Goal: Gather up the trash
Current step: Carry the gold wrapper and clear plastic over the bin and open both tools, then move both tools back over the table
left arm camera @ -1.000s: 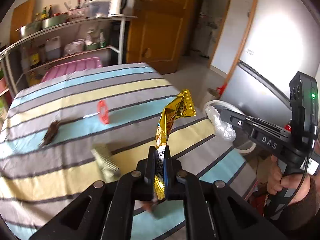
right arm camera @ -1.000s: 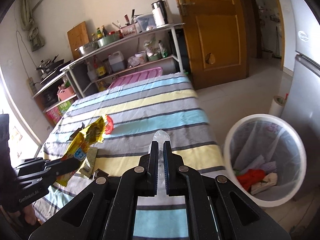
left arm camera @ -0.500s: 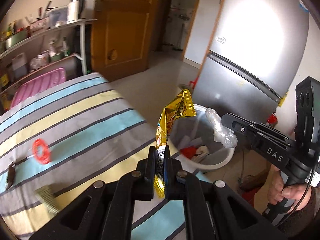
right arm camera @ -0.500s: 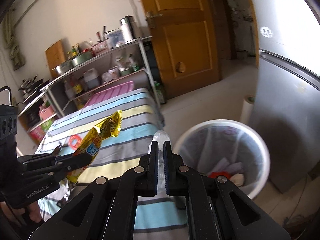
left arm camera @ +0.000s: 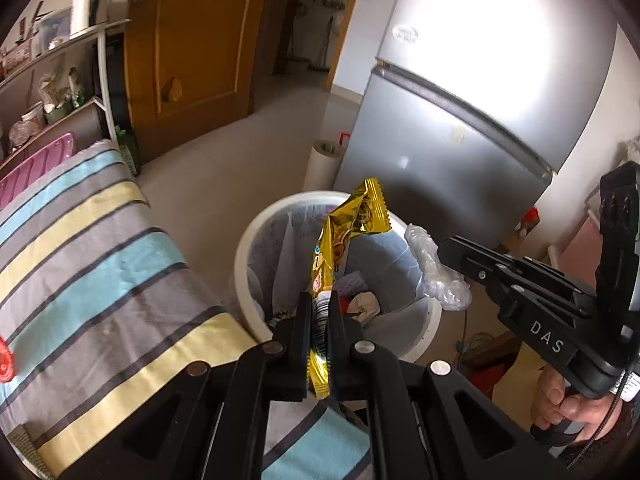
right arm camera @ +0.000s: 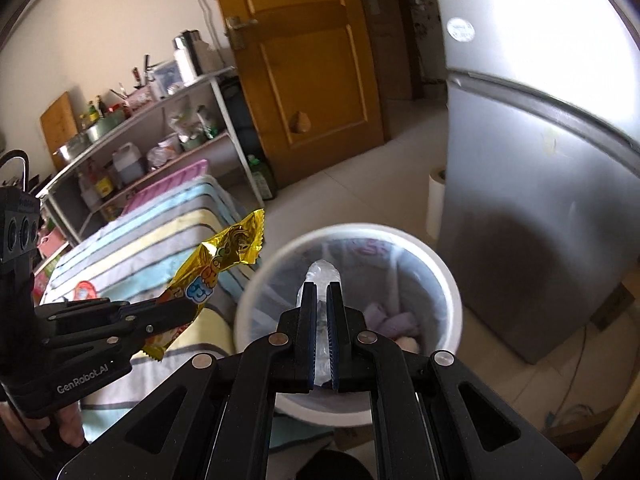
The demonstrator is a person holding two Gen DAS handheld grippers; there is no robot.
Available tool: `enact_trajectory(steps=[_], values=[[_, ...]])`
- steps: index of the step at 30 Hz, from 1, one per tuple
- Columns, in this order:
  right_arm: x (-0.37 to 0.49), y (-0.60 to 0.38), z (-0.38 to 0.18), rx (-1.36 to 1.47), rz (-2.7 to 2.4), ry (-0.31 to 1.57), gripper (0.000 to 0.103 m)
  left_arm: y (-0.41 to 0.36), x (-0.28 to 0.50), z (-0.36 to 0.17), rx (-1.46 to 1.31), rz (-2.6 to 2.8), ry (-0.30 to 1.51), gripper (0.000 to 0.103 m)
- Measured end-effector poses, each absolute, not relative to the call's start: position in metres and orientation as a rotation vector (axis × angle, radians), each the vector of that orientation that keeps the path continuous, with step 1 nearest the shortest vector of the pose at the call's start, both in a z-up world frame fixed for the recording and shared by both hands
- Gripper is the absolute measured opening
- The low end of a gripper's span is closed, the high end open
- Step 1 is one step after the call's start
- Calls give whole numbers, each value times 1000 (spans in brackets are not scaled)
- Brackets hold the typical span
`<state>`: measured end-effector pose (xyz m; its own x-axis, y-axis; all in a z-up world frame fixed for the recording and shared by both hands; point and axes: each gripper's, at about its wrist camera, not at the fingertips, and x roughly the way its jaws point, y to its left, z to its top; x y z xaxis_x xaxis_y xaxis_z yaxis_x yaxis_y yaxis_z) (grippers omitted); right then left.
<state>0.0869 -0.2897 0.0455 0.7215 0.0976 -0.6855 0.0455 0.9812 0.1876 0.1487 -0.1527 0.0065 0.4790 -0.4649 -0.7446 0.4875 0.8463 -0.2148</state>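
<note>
The left gripper (left arm camera: 320,308) held a gold wrapper (left arm camera: 352,224) in closed jaws above the white bin (left arm camera: 256,236); the right gripper (right arm camera: 320,292) clamped clear plastic (right arm camera: 322,270) over it.

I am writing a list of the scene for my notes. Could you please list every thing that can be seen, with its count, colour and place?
snack wrapper: 1, gold, clamped in the left tool, above the bin
plastic film: 1, clear, crumpled, clamped in the right tool, at the bin's rim
trash bin: 1, white with a liner, on the floor beside the table, trash inside
tablecloth: 1, grey, blue and yellow stripes, on the table
red item: 1, on the cloth, at the picture's left edge
fridge: 1, silver, behind the bin
door: 1, orange-brown wood
shelf rack: 1, white, crowded with kitchenware
left tool: 1, black, shut
right tool: 1, black, shut
</note>
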Motion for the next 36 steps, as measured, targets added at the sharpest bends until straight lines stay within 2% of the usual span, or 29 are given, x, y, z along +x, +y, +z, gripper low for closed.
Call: enact_trajectory(steps=[11, 14, 17, 18, 19, 20, 25, 28, 36], values=[[108, -313, 8, 208, -19, 860, 5, -182, 168, -27, 39, -579, 990, 7], [112, -315, 3, 199, -28, 867, 5, -181, 169, -27, 33, -569, 991, 16], [114, -318, -2, 208, -36, 877, 18, -179, 170, -30, 32, -544, 999, 24], [114, -318, -2, 207, -39, 876, 28, -179, 170, -30, 30, -543, 1002, 28], [114, -319, -2, 210, -41, 873, 34, -178, 170, -30, 27, -542, 1002, 30], [114, -319, -3, 214, -40, 872, 35, -179, 170, -30, 25, -541, 1000, 32], [111, -318, -1, 218, -51, 869, 36, -173, 165, -24, 17, -541, 985, 33], [106, -317, 4, 220, -54, 853, 36, -166, 159, -16, 10, -536, 967, 44], [88, -300, 26, 211, -39, 800, 36, -135, 143, 3, -19, -507, 908, 48]])
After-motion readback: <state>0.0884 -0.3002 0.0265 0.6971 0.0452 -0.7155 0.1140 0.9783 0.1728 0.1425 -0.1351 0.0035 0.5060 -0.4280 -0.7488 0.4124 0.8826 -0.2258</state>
